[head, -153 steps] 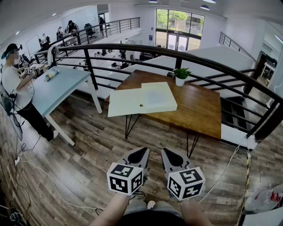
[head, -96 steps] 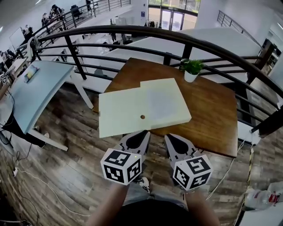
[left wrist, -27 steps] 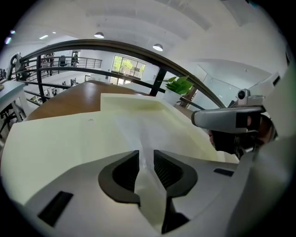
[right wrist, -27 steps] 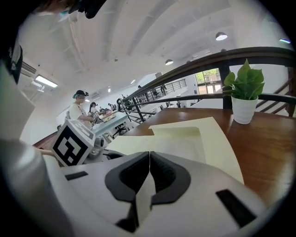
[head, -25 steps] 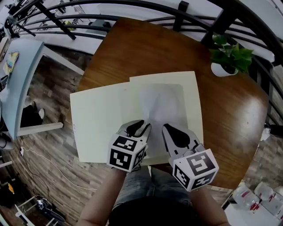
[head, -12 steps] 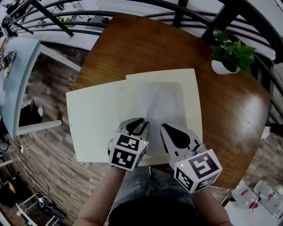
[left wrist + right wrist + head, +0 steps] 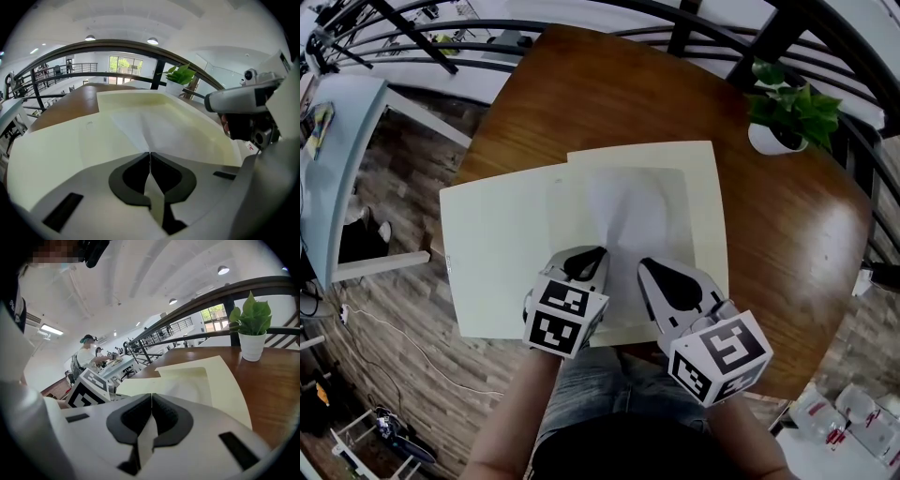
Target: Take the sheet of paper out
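The sheet of paper [image 7: 628,211] lies in the sunk half of the cream folder [image 7: 502,244], by the near edge of the surface [image 7: 609,94]. Its long side points to the far edge. The left tool [image 7: 586,255] is squeezed tight on its near left corner, so it is nearer. The right tool [image 7: 649,270] is closed on nothing, just above the near end.

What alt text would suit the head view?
The left gripper pinches a white sheet of paper lying in a shallow cream box on a wooden table; the right gripper hovers shut beside it. A potted plant stands behind.
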`<control>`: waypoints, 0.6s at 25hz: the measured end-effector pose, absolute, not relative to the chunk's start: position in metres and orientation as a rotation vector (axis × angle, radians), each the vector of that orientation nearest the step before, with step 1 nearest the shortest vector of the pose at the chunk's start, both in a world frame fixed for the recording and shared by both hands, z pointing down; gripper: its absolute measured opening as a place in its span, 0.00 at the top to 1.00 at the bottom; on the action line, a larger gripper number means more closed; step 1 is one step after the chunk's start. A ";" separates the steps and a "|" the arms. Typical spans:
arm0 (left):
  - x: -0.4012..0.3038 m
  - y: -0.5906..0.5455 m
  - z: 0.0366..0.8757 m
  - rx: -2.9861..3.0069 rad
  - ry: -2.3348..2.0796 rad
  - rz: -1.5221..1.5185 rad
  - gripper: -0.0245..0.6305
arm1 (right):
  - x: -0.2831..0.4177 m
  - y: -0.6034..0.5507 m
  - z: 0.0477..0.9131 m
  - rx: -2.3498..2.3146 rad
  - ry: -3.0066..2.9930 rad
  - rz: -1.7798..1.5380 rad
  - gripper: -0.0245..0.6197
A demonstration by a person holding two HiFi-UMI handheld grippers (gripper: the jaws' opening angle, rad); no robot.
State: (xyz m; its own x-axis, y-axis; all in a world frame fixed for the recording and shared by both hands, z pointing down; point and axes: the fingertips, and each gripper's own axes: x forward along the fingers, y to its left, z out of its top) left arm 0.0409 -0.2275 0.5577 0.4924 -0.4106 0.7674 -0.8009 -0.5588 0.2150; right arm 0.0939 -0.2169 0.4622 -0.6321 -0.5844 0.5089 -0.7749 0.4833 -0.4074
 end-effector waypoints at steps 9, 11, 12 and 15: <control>0.037 -0.220 0.540 2.173 -0.949 0.724 0.93 | 0.100 -0.204 0.469 1.196 -2.330 0.904 0.92; 0.037 -0.219 0.536 2.191 -0.941 0.711 0.93 | 0.101 -0.202 0.467 1.226 -2.319 0.903 0.92; 0.036 -0.218 0.533 2.201 -0.934 0.707 0.93 | 0.102 -0.200 0.467 1.244 -2.313 0.904 0.92; 0.031 -0.215 0.526 2.225 -0.916 0.693 0.93 | 0.098 -0.198 0.469 1.278 -2.299 0.906 0.92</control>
